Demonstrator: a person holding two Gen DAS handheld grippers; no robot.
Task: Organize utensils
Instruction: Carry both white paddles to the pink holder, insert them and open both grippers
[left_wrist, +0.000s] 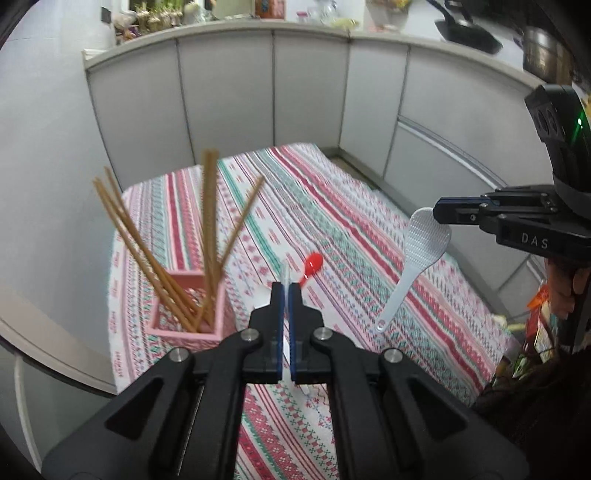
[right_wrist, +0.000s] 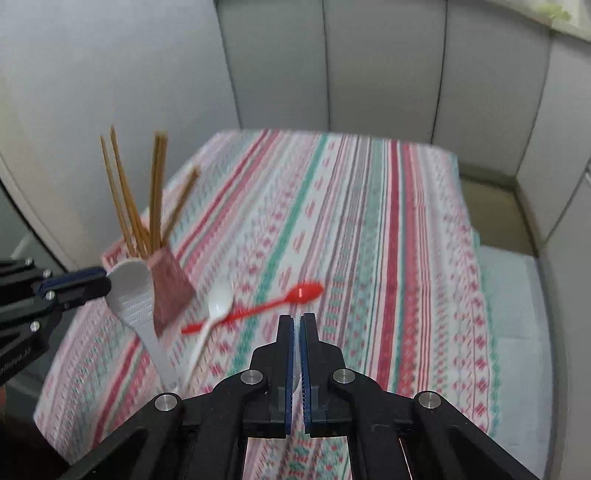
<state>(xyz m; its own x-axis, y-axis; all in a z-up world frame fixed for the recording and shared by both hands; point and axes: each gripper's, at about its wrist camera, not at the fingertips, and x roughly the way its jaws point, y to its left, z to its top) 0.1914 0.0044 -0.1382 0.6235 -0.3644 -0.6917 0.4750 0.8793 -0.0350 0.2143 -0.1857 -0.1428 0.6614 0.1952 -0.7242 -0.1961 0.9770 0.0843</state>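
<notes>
1. Left gripper (left_wrist: 286, 291): jaws fully closed, pinching the head of the first white textured plastic rice paddle (right_wrist: 133, 295). The handle hangs down in the air just beside the holder.
2. Right gripper (right_wrist: 298, 321): jaws closed on the head of the second white textured plastic rice paddle (left_wrist: 424, 240), with the handle dangling above the cloth at three o'clock.
3. Pink square lattice plastic holder (left_wrist: 184, 332): stands at nine o'clock on the striped red, green and white tablecloth (right_wrist: 369, 221). It holds thin brown bamboo chopsticks (left_wrist: 210, 206), splayed upright.
4. Slim red plastic spoon (right_wrist: 301, 293) and small white plastic spoon (right_wrist: 221, 302): lie crossed at the cloth's centre, unsorted.
5. Risks, as judged:
   - Each paddle is gripped by its broad end, so it may pivot or slip.
   - A swinging handle could knock the light holder over or scatter the chopsticks.
   - Both grippers going to one holder may collide.
</notes>
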